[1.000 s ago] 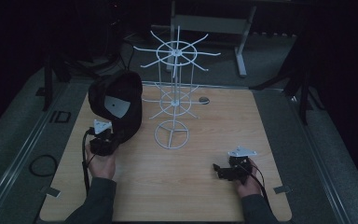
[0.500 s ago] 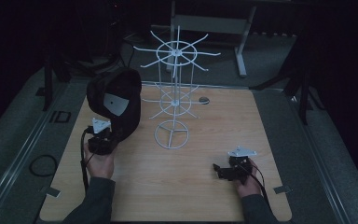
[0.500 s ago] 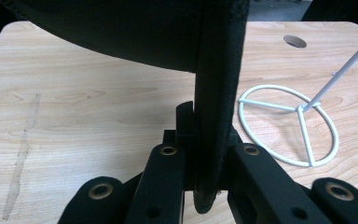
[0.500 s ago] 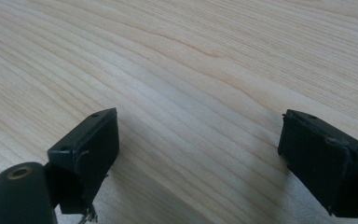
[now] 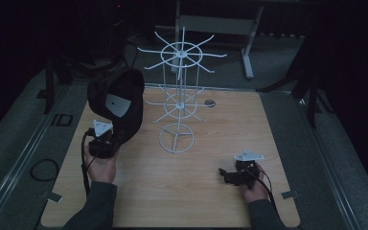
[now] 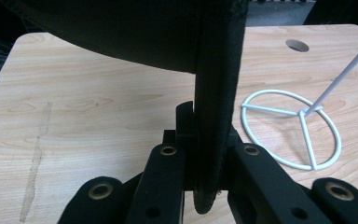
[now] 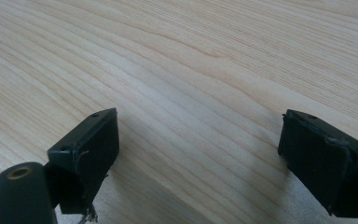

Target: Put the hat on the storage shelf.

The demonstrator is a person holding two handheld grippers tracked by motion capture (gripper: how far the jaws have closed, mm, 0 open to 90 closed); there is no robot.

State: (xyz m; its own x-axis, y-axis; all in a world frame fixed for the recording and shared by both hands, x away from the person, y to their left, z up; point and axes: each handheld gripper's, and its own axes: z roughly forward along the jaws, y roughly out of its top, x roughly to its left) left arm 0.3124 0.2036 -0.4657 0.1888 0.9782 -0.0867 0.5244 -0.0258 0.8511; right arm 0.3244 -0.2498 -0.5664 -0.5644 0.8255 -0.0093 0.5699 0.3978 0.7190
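left gripper (image 5: 106, 140), one black cap (image 5: 117, 103), one white rack (image 5: 178, 103)

left gripper (image 5: 106, 139): black two-jaw tool, grey three-cornered plate on top; in the left gripper view, angular black links with brass-ringed holes at 6 o'clock
right gripper (image 5: 231, 176): black body, pale grey three-cornered plate at its 1 o'clock; in the right gripper view, square black rubber-faced pads, one frayed at its lower edge
cables: thin, black, one trailing from each gripper
sleeves: dark grey, long, reaching the wrists

A dim lab: bare wooden table (image 5: 187, 191), grey carpeted floor (image 5: 14, 143), metal stand legs (image 5: 247, 45) behind
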